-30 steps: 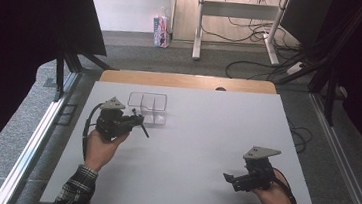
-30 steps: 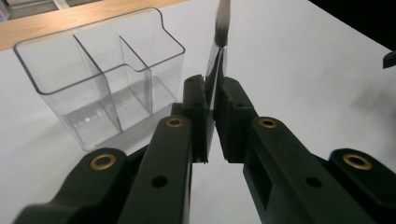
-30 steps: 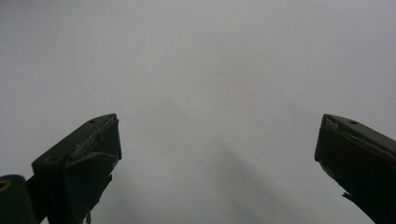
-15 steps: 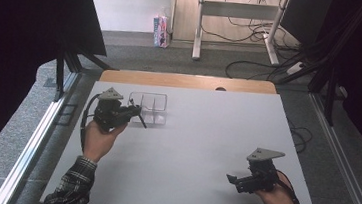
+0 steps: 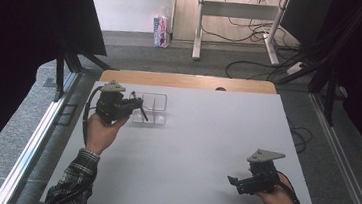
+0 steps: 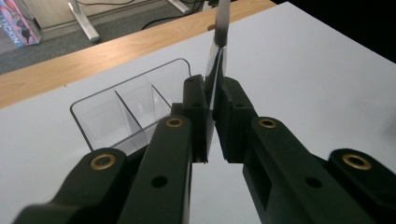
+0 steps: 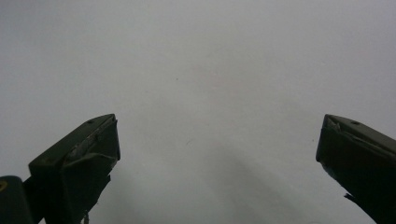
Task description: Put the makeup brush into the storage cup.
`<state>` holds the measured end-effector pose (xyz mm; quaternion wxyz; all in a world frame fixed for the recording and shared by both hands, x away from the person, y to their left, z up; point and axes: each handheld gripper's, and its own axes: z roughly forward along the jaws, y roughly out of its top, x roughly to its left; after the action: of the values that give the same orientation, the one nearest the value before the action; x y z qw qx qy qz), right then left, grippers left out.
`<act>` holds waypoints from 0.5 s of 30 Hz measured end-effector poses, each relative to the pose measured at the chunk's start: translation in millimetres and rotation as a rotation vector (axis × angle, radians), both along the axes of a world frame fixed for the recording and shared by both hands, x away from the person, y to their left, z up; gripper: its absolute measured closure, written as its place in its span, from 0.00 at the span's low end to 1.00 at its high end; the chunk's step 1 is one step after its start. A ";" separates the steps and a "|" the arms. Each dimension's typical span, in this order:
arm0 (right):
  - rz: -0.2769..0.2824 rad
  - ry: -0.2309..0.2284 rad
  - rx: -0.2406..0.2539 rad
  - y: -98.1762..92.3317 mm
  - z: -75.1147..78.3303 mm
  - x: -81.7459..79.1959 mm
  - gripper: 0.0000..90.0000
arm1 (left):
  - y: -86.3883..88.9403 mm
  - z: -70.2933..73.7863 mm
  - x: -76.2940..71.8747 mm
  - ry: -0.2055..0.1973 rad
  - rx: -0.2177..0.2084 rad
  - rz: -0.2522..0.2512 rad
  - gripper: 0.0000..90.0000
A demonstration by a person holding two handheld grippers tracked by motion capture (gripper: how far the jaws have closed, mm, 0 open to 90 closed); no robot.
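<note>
My left gripper (image 5: pixel 137 107) is held above the white table (image 5: pixel 206 134) at its back left, shut on a thin flat grey strip (image 6: pixel 222 28). The strip stands on edge between the pads and sticks out past the tips. Just beyond and beside the jaws sits a clear plastic box (image 5: pixel 157 97) with dividers inside. In the left gripper view the box (image 6: pixel 116 112) lies left of my left gripper (image 6: pixel 212 88). My right gripper (image 5: pixel 234 181) rests low near the front right corner. Its jaws stand wide open over bare table, as my right gripper (image 7: pixel 217 140) shows.
A wooden strip (image 5: pixel 186 81) runs along the table's far edge. Beyond it on the floor stand a pink carton (image 5: pixel 161 30), desk legs and loose cables. Metal rails flank the table on both sides.
My left hand has risen and moved toward the back left with the strip still in its jaws, ending beside the clear box. The right hand has stayed put.
</note>
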<state>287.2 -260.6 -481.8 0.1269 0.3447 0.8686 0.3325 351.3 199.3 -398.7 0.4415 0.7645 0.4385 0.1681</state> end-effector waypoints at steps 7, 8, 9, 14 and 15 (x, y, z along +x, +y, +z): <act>0.000 0.006 -0.006 -0.3 -0.9 -0.9 0.00 | -0.1 7.2 7.7 -0.011 0.005 0.015 0.92; 0.001 0.005 -0.004 -0.3 -0.8 -1.0 0.00 | 0.0 7.7 8.4 -0.014 0.004 0.018 0.92; 0.001 0.006 -0.003 -0.4 -0.7 -1.1 0.00 | 0.4 8.5 9.6 -0.017 0.004 0.022 0.92; -0.003 0.003 0.016 -3.1 0.4 -1.3 0.00 | 1.4 9.2 14.8 -0.026 -0.005 0.043 0.92; -0.003 0.003 0.016 -3.1 0.4 -1.3 0.00 | 1.5 9.3 16.0 -0.027 -0.007 0.048 0.92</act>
<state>285.9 -263.7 -481.4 0.1236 0.3476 0.8655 0.3388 367.3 200.7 -389.4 0.4458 0.7500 0.4511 0.1876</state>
